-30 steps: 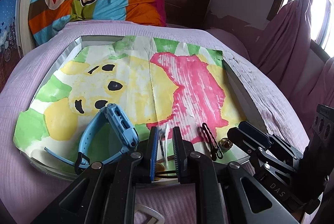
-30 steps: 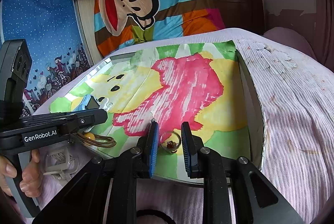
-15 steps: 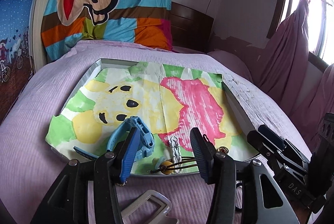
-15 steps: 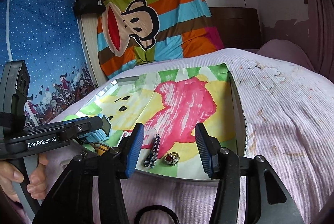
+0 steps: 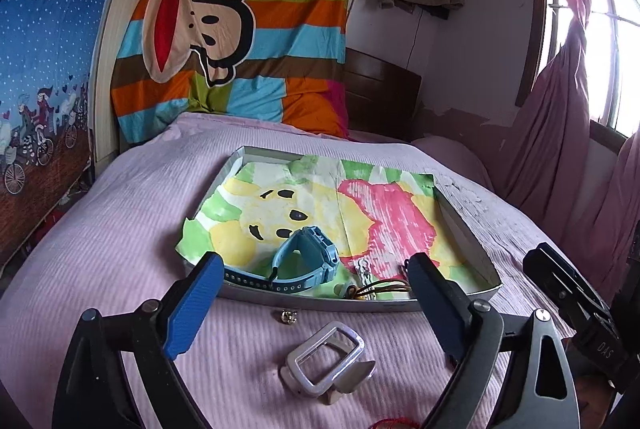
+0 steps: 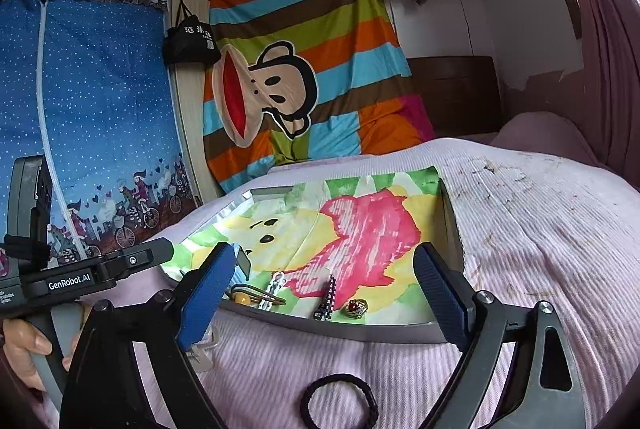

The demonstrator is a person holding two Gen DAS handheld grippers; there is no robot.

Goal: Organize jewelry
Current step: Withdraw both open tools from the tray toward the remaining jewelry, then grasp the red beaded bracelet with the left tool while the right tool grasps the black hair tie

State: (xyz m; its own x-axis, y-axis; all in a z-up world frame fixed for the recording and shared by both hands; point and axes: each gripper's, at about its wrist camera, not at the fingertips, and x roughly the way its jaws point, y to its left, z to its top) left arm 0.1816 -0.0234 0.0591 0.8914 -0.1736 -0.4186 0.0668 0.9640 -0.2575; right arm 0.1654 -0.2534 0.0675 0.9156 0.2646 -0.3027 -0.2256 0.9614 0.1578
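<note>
While both pairs of jaws have just been opening and now stand spread with nothing between them, the left gripper [image 5: 312, 293] and right gripper [image 6: 320, 285] hover over the pink bedspread [image 5: 100, 249] before the shallow tray [image 6: 360, 329]. Inside its near edge lie a blue watch [image 5: 308, 261], a red-stoned ring [image 6: 356, 307] and a beaded clip [image 6: 328, 295].

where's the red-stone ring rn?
In the right wrist view the red-stone ring lies inside the tray, near its front wall toward the right, just right of the dark beaded hair clip.
</note>
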